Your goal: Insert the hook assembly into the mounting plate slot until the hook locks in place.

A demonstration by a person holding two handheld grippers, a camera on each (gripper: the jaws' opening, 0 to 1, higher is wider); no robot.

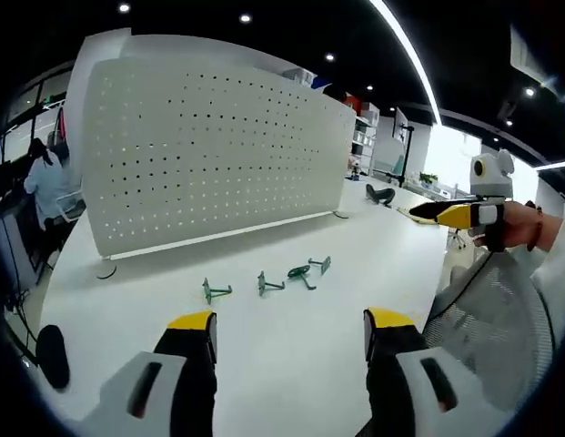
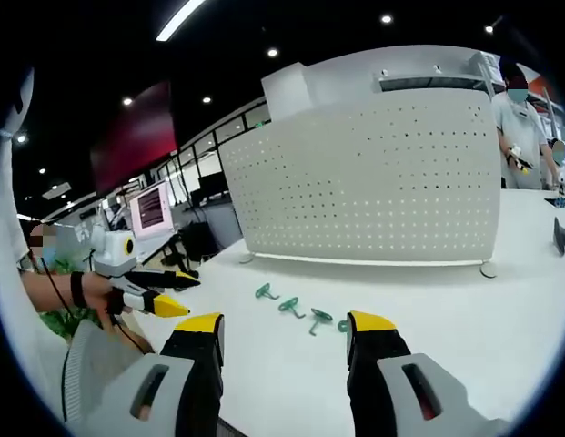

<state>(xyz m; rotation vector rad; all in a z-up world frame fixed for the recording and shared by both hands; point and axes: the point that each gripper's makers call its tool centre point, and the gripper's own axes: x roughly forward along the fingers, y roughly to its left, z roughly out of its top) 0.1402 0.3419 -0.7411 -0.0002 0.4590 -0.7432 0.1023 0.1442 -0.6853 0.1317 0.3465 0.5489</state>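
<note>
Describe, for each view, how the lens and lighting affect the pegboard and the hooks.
Left gripper view: fisheye bows the white pegboard; ceiling strip light glares; green hooks sharp, faint shadows. Right gripper view: pegboard curves likewise, evenly lit; hooks small but clear.

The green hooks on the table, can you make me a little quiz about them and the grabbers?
1. True or false: the left gripper is holding a hook.
2. How many green hooks lie on the white table?
3. What stands behind the hooks? A) a perforated white board B) a red box C) a ladder

Key:
1. False. Its fingers are open and hold nothing; the right gripper is open too.
2. Four, in a row.
3. A
</note>
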